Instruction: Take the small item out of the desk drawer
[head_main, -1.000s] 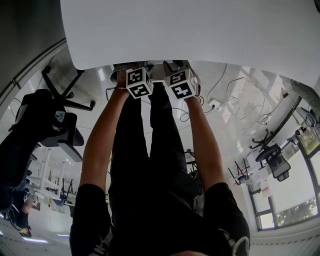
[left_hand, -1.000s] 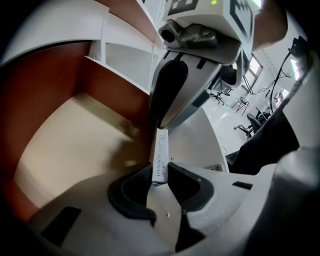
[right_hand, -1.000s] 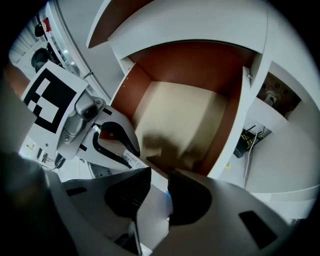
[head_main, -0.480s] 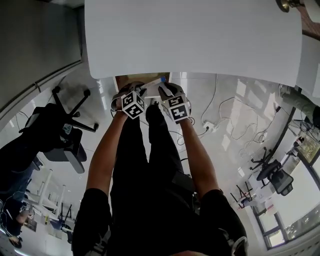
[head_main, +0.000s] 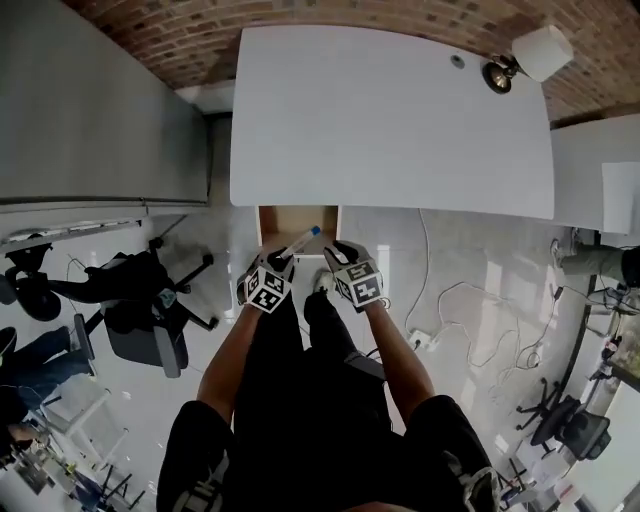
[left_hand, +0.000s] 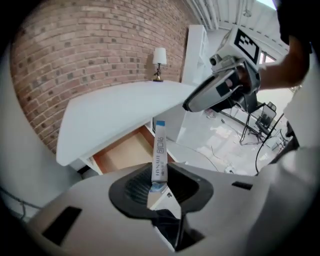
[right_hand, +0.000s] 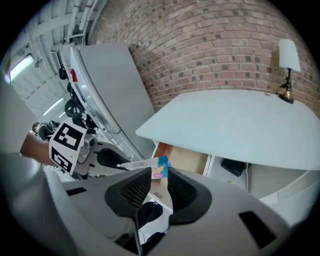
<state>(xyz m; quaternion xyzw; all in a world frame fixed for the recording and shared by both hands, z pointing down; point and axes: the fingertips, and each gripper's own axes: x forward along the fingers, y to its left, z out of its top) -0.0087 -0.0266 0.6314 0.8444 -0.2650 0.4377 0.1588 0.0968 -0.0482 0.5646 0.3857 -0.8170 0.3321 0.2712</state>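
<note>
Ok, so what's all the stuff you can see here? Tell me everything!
brick wall: one, reddish-brown, at the back
desk: one, white, against that wall
drawer: one, wood-coloured inside, open under the desk's near edge
lamp: one, white shade, desk's far right corner
stick packet: one, white with blue end, over the drawer's front
tall grey unit: one, grey, left of the desk
office chair: one nearby, black, floor at left
cables: several, white, floor at right
arms: two, black sleeves, reaching forward
left gripper: one, grey, fingers just closed tighter, gripping the stick packet
right gripper: one, grey, fingers apart, empty
</note>
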